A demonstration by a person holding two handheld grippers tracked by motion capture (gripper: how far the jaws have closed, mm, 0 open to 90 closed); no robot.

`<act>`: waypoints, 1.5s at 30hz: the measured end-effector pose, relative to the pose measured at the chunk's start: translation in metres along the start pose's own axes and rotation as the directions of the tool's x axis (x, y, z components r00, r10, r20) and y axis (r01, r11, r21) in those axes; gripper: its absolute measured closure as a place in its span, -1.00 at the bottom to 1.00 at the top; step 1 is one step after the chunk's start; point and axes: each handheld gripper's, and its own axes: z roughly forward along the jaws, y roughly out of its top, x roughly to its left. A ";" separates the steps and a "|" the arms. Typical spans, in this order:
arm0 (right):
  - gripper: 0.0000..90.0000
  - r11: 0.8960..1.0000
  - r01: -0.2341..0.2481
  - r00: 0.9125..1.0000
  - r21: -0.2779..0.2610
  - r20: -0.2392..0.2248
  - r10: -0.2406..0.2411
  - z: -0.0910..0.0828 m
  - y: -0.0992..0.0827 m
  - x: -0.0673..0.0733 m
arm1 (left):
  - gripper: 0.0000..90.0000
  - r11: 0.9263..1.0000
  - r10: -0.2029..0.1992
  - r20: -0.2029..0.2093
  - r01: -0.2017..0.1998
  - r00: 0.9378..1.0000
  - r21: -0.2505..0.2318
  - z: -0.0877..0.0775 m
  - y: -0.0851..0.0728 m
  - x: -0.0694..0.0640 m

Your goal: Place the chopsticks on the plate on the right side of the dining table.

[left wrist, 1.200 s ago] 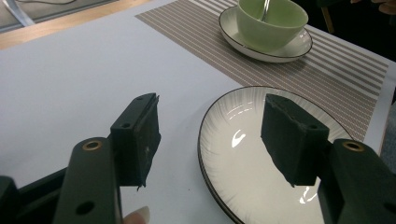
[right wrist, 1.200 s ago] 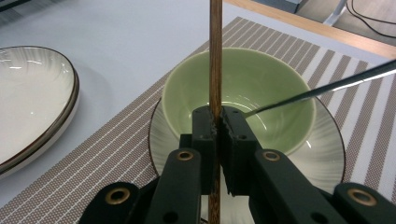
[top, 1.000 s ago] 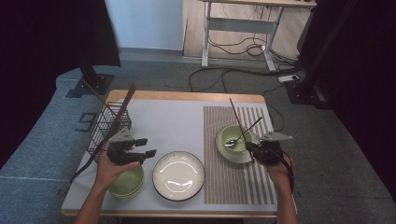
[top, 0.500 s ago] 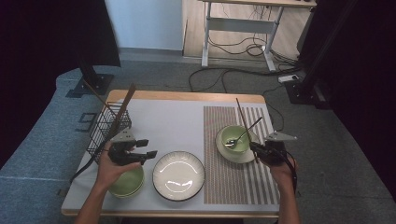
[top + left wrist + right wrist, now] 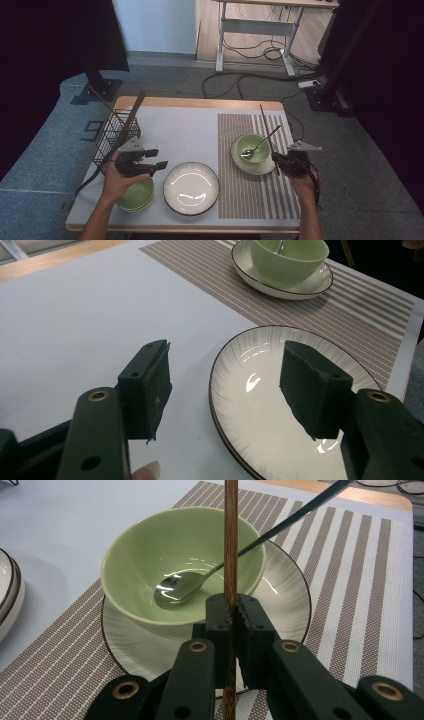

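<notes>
Right gripper: my jaws are clamped on 1 wooden chopstick, pads pinching it low on the shaft, the stick rising upright past the green bowl. In the high view the chopstick slants over the striped mat, right of the bowl. Judgement: light, stiff, thin and smooth; likely to pivot or slip in a 1-point pinch, so a hold nearer mid-length would steady it. Spoon rests inside the bowl, bowl sits on a saucer; both look breakable, keep the tip off them. Left gripper: jaws wide, holding nothing, over the edge of the white plate. Table white, smooth, hard; wire basket at its left; grey carpet, cables and a desk beyond
</notes>
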 end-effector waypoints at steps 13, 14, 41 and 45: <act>0.89 0.999 -0.039 0.998 -0.003 0.044 0.040 -0.001 -0.004 -0.009 | -0.18 1.000 0.000 0.002 0.000 1.000 0.002 0.000 0.000 0.000; 0.89 0.999 -0.043 0.998 -0.004 0.050 0.044 -0.002 -0.004 -0.009 | -0.18 1.000 0.000 0.001 0.000 1.000 0.001 0.000 0.000 0.000; 0.89 0.991 -0.137 0.983 -0.006 0.120 0.136 0.000 -0.013 -0.026 | -0.18 1.000 0.002 0.005 -0.002 1.000 0.014 0.003 -0.001 -0.001; 0.89 0.988 -0.154 0.980 -0.002 0.130 0.153 0.000 -0.015 -0.029 | -0.18 1.000 0.002 0.006 -0.002 1.000 0.013 0.003 -0.001 -0.001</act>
